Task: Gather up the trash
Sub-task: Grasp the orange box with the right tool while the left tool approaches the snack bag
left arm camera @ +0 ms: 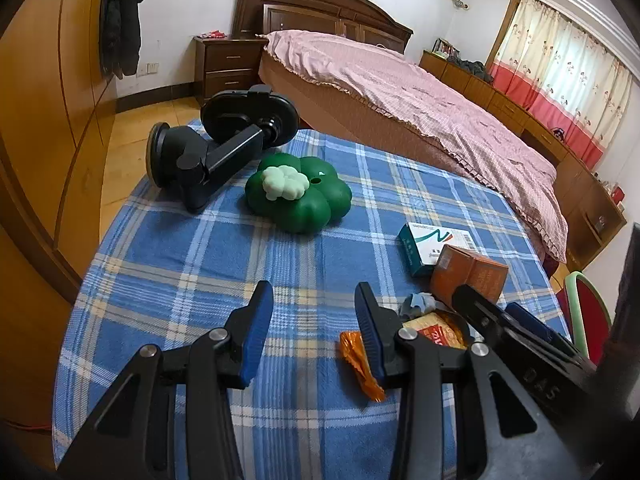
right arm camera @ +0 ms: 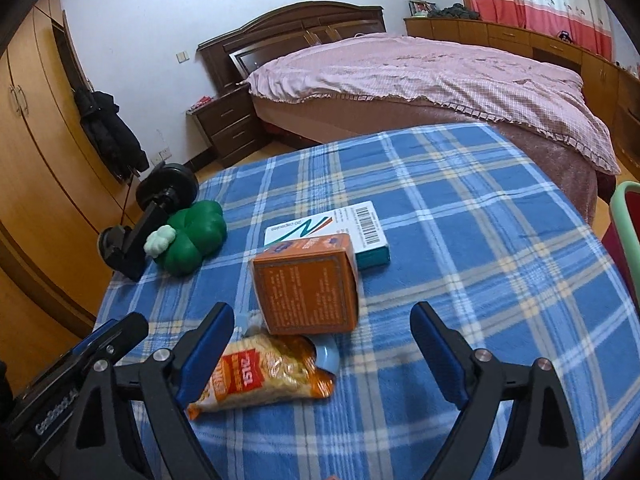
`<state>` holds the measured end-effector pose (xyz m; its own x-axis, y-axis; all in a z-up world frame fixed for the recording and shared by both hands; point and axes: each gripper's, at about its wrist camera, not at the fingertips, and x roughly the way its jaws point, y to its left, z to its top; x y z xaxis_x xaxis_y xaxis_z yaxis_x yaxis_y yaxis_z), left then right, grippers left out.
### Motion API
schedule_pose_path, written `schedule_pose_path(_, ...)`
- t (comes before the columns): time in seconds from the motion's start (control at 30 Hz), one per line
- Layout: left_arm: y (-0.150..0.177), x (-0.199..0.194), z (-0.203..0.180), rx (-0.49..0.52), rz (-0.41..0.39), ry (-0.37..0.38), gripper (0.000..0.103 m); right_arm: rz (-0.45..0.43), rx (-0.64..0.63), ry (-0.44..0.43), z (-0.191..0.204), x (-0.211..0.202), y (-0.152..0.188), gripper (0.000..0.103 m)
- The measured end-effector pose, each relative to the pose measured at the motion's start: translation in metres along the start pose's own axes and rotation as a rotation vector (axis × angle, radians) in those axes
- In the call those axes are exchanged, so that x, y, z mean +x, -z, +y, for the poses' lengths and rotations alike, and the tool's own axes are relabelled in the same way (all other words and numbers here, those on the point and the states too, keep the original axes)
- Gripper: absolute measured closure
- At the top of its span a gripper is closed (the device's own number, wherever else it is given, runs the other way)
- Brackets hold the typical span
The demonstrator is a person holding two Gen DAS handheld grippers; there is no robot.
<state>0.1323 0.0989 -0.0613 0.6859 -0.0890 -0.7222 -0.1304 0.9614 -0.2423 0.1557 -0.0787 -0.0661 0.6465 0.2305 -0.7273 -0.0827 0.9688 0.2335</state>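
- Orange box (right arm camera: 308,290) serves as the landmark, standing mid-table on the blue plaid cloth (right arm camera: 480,240); a white-and-teal carton (right arm camera: 344,228) lies just behind it, touching or nearly so
- Trash: a crinkled snack bag (right arm camera: 264,372) lies just in front of the box, on the near side, with a small blue-grey scrap (right arm camera: 330,354) tucked between bag and box
- Right gripper (right arm camera: 322,354) hangs above the bag with jaws spread wide, holding nothing; its left finger is beside the bag's left end
- Left gripper (left arm camera: 314,328) hovers left of the box, jaws also wide and empty; its right finger is over the bag's orange end (left arm camera: 358,364), though contact cannot be told
- Green clover toy (left arm camera: 298,194) and black mount (left arm camera: 212,148) sit well left of and behind the box; likely not trash
- Step in hand, as I judge it: approach to the first pick; nothing is collected yet
- Next move calls for lowering the right gripper around the bag and closing gently, since the film will crumple and may slip; no bin is in view
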Motion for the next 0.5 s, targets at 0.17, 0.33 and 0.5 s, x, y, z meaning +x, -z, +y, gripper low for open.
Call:
schedule_pose_path(0.17,-0.001,0.009,0.001,0.004,0.013,0.0,0.061,-0.004,0.0,0.02,-0.002,0.011,-0.006,0.012)
schedule_pose_path(0.33,-0.002,0.019,0.0,0.007,0.036,-0.01,0.061,0.015,-0.002,0.021,-0.005,0.018,-0.008,0.047)
schedule_pose_path(0.5,-0.002,0.024,0.001,0.012,0.04,-0.02,0.061,0.006,-0.002,-0.016,-0.009,0.006,-0.005,0.048)
